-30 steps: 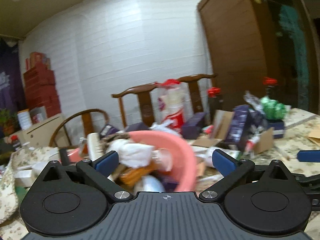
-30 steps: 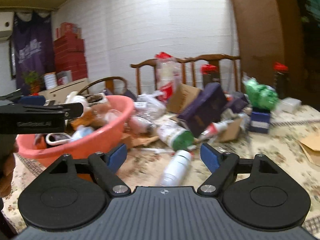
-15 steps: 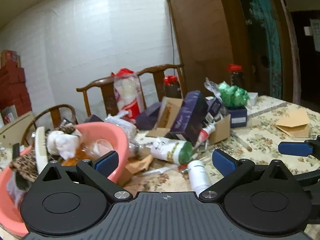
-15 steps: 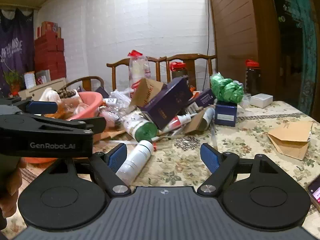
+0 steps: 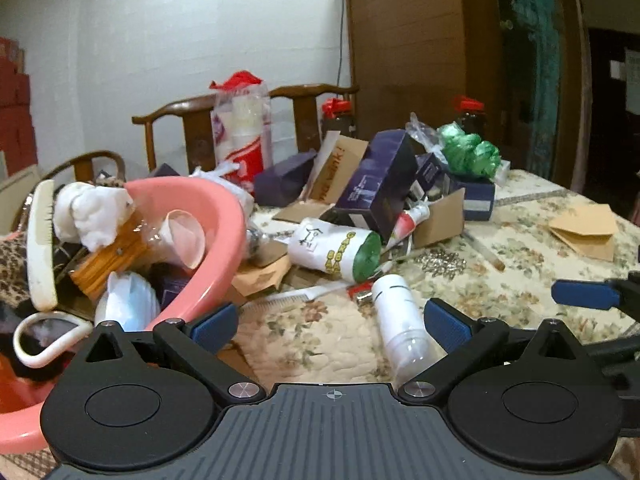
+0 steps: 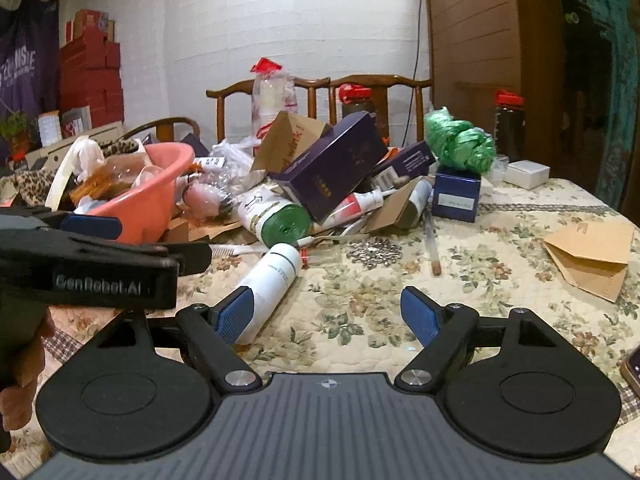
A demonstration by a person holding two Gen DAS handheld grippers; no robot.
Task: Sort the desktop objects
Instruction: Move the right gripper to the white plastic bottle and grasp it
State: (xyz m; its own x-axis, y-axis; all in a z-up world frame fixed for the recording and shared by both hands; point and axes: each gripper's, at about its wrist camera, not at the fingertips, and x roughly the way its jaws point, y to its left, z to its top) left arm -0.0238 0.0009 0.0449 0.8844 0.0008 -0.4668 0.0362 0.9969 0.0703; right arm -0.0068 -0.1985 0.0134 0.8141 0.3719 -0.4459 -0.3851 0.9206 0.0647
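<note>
Now | white bottle [image 5: 400,322] lying just ahead of left claw [image 5: 331,323] | both claws wide, empty

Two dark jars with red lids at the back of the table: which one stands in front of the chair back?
The left dark jar with red lid, framed by the wooden chair back. The right dark jar stands against the brown wooden door.

Each gripper [image 5: 330,322] [image 6: 328,314] has black arms with round pivot discs, silver screws, blue ribbed pads [image 6: 416,312] and a grey ridged body. White lettering on one side reads, roughly, "GenRobot.AI".
</note>
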